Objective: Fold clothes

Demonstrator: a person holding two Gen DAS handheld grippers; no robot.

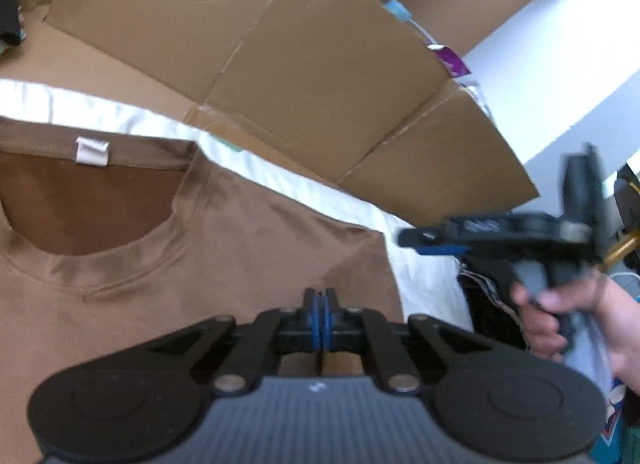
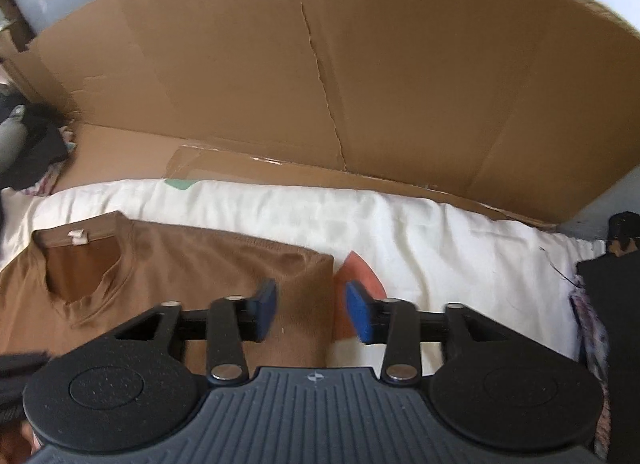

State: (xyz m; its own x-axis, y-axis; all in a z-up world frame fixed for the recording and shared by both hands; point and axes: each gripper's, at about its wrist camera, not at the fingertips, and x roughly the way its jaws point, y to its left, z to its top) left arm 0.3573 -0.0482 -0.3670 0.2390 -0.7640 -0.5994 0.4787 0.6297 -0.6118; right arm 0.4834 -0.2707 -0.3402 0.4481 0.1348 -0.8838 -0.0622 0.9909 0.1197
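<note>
Now the brown shirt (image 2: 168,276) lies flat on a white sheet (image 2: 420,232) before cardboard (image 2: 320,64). The left gripper (image 1: 321,300) is closed over the shirt, perhaps pinching cloth. The right gripper (image 2: 312,310) gapes half-wide above the shirt's edge, holding nothing.

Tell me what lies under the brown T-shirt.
The brown T-shirt lies flat on a white sheet, which shows beyond its collar and right edge. An orange patch pokes out at that edge. Whatever lies beneath the shirt's middle is covered.
</note>
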